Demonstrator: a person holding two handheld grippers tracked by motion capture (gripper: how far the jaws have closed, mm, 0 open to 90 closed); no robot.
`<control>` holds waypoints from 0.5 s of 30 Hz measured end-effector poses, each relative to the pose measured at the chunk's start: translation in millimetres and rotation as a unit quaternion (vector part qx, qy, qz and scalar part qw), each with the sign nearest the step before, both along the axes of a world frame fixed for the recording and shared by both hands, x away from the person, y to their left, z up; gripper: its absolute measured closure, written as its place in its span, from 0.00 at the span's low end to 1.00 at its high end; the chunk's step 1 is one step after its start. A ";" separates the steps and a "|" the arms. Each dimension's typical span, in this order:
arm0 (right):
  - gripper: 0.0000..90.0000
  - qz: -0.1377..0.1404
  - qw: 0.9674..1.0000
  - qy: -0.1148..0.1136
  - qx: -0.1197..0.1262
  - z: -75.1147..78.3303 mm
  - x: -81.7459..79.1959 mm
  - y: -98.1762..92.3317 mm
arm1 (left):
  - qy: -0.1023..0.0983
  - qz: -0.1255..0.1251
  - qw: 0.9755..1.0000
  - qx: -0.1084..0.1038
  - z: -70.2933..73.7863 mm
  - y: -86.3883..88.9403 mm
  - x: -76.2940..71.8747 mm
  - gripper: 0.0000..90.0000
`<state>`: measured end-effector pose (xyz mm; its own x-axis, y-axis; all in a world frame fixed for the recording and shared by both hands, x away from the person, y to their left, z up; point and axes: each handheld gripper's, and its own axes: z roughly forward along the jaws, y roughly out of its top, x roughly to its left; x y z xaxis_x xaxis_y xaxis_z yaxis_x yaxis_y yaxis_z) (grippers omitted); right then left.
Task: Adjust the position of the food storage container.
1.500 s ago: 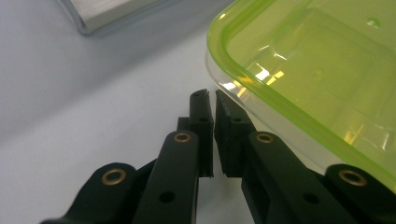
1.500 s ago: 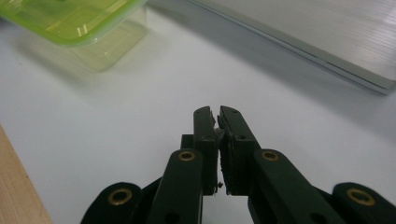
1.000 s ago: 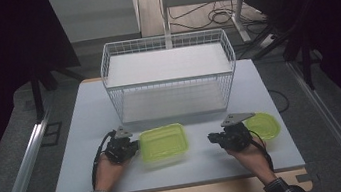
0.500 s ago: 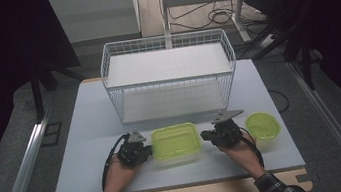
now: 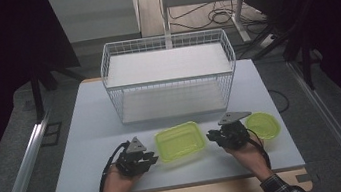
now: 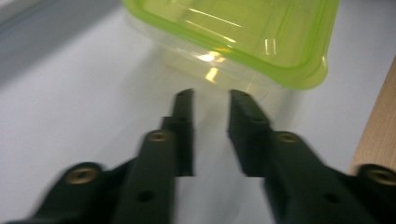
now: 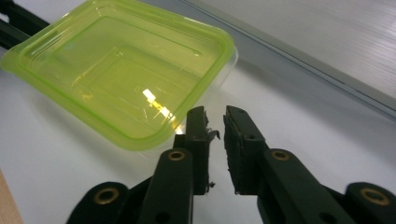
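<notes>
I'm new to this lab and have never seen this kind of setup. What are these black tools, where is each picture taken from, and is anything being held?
A person sits at a table and holds a handheld two-jaw tool in each hand: the left gripper and the right gripper. One picture looks down from above; the other two come from cameras riding on each gripper, looking along its black jaws. On the table stand a white wire basket, a rectangular green container between the grippers, and a round green lid at the right. Nothing is held: both grippers' jaws have just been opening, with only a bare gap between them, just short of the container.
</notes>
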<state>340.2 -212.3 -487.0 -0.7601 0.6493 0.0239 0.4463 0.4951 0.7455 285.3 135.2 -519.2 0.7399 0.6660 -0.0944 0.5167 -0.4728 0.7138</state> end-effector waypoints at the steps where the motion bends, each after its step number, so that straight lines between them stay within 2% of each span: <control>1: 0.83 -0.003 1.000 -0.001 0.002 0.6 -1.2 -1.6 | -0.005 0.006 1.000 -0.003 1.5 3.3 -2.8 0.69; 6: 0.71 -0.007 1.000 -0.004 0.012 3.4 -6.6 -9.7 | -0.023 0.035 0.999 -0.029 4.1 13.7 -12.3 0.37; 7: 0.68 -0.007 1.000 -0.004 0.017 3.6 -8.5 -11.1 | -0.023 0.038 0.999 -0.028 3.0 14.2 -14.1 0.30; 9: 0.60 -0.006 1.000 -0.004 0.019 3.5 -10.5 -13.1 | -0.029 0.040 0.999 -0.013 0.3 14.0 -18.4 0.21; 10: 0.51 -0.006 1.000 -0.003 0.022 3.0 -12.5 -14.2 | -0.030 0.041 0.999 -0.006 -0.8 13.5 -20.1 0.12; 12: 0.48 -0.006 1.000 -0.002 0.023 2.3 -13.5 -14.7 | -0.037 0.043 0.998 0.007 -2.3 13.4 -24.8 0.10; 15: 0.38 -0.003 1.000 0.000 0.030 -0.1 -14.2 -14.8 | -0.047 0.047 0.998 0.004 -3.8 14.4 -31.6 0.05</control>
